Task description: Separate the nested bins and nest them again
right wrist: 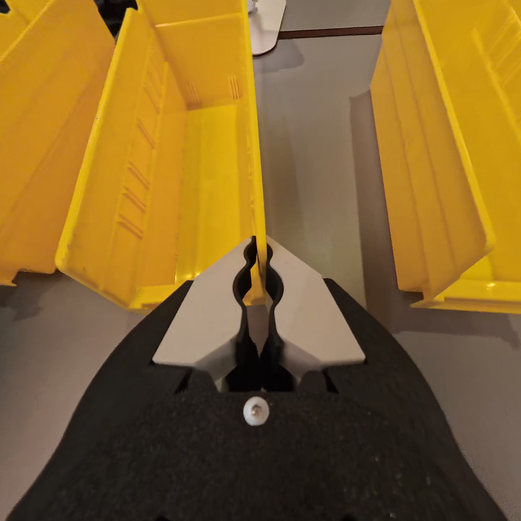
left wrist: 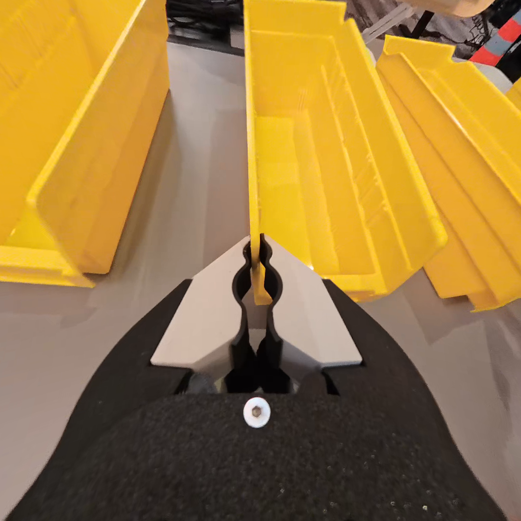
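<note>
In the left wrist view my left gripper [left wrist: 256, 239] is shut on the left side wall [left wrist: 251, 141] of an open yellow bin [left wrist: 324, 183]. Both pads press on the wall's near end. The bin stretches away to the right of my fingers. In the right wrist view my right gripper [right wrist: 260, 241] is shut on the right side wall [right wrist: 258, 169] of an open yellow bin [right wrist: 174, 169], which lies to the left of my fingers. I cannot tell whether both grippers hold the same bin. Neither view shows the other gripper.
More yellow bins stand on the grey table [left wrist: 197, 169]: one at the left [left wrist: 70, 141] and a tilted one at the right [left wrist: 451, 169]; in the right wrist view one at the left [right wrist: 42, 141] and one at the right [right wrist: 437, 169]. A white stand base [right wrist: 265, 28] sits at the far edge.
</note>
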Available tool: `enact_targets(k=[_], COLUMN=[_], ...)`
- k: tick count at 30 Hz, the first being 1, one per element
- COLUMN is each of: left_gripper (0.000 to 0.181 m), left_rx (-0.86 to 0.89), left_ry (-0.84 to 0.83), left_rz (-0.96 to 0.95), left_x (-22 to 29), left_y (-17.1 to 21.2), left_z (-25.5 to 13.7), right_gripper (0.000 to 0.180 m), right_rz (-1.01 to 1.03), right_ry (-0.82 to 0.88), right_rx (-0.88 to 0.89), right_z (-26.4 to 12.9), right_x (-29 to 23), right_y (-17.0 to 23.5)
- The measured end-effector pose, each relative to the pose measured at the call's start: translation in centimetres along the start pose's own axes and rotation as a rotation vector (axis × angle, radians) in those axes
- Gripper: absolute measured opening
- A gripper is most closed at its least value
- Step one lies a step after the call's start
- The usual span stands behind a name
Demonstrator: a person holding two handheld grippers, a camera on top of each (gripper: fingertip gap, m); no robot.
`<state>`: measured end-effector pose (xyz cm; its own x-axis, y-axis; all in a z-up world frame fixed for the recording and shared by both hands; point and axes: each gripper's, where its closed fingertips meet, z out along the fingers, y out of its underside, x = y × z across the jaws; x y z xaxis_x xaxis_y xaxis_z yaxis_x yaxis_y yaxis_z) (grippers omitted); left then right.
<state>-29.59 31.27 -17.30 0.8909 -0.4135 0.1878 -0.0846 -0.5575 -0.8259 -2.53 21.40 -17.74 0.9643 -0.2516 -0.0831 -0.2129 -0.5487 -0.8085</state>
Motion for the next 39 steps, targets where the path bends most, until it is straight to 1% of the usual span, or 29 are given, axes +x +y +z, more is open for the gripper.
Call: enact_targets(k=[7,9,10,12,13,15,16,17,18,20,21,22,23,25,26,27,28,29,31,32,34,39], left_gripper=[0.0,0.001,0.005,0.024,0.03,0.031,0.038,0.04,0.04,0.04,0.041,0.05,0.061,0.06,0.07,0.073,0.068,0.065,0.043,0.028,0.003,0.002], left_rx=[0.029,0.04,0.038,0.057,0.074,0.051,0.049,0.061,0.081,0.144,0.153,0.127,0.094,0.034,-0.018,-0.042,-0.045,-0.034,-0.003,-0.003,-0.014,-0.057], left_ry=[-0.033,-0.032,-0.021,0.055,0.108,0.155,0.171,0.191,0.186,0.108,0.058,0.015,-0.016,-0.019,-0.031,0.014,0.086,0.114,0.167,0.159,0.048,0.021], left_rz=[-0.051,-0.096,-0.122,-0.181,-0.209,-0.233,-0.231,-0.22,-0.205,-0.161,-0.14,-0.129,-0.127,-0.098,-0.098,-0.098,-0.09,-0.084,-0.066,-0.06,-0.051,-0.023], left_x=[0.8,0.9,1.0,1.8,2.4,2.6,2.4,2.1,1.0,-3.5,-6.5,-9.8,-13.0,-17.6,-19.4,-19.8,-19.2,-19.0,-18.2,-18.2,-19.5,-18.5], left_y=[-0.4,-0.3,-0.2,-0.3,-0.5,0.0,0.1,-0.1,-0.6,-2.3,-3.2,-3.7,-4.0,-4.1,-3.5,-3.3,-3.3,-3.5,-3.9,-3.8,-3.3,-1.7], left_z=[0.4,0.4,0.3,-0.2,-0.7,-1.8,-2.5,-3.4,-4.5,-6.8,-7.4,-7.7,-7.7,-6.7,-5.9,-5.0,-4.3,-3.6,-2.6,-2.1,-1.6,-3.4], right_gripper=[0.001,0.001,0.001,0.001,0.001,0.001,0.001,0.001,0.001,0.003,0.01,0.024,0.038,0.049,0.053,0.055,0.053,0.053,0.052,0.052,0.052,0.05], right_rz=[0.073,0.079,0.078,0.049,0.041,0.049,0.052,0.052,0.045,0.022,0.016,0.009,0.002,0.01,0.012,0.01,-0.002,-0.015,-0.023,-0.025,-0.038,-0.081], right_ry=[0.037,0.06,0.072,0.078,0.074,0.056,0.048,0.041,0.032,0.007,-0.014,-0.057,-0.097,-0.161,-0.187,-0.199,-0.214,-0.225,-0.226,-0.233,-0.231,-0.205], right_rx=[0.051,0.063,0.073,0.075,0.072,0.065,0.061,0.06,0.06,0.053,0.056,0.067,0.078,0.1,0.115,0.13,0.141,0.15,0.164,0.173,0.184,0.243], right_z=[0.4,0.4,0.2,0.1,0.1,0.2,0.3,0.3,0.3,0.1,-0.3,-0.9,-1.6,-3.2,-4.0,-4.7,-5.4,-5.9,-7.0,-7.6,-8.8,-11.2], right_x=[0.4,0.5,0.5,0.2,0.1,0.1,0.3,0.4,0.5,0.4,0.2,-0.3,-0.8,-1.7,-2.1,-2.4,-2.8,-3.2,-3.7,-4.0,-4.1,-3.1], right_y=[-0.4,-0.3,-0.2,-0.1,-0.1,-0.2,-0.2,-0.2,-0.2,-0.2,-0.2,-0.4,-0.6,-1.0,-1.3,-1.6,-1.8,-1.7,-1.0,-0.6,0.3,1.3])
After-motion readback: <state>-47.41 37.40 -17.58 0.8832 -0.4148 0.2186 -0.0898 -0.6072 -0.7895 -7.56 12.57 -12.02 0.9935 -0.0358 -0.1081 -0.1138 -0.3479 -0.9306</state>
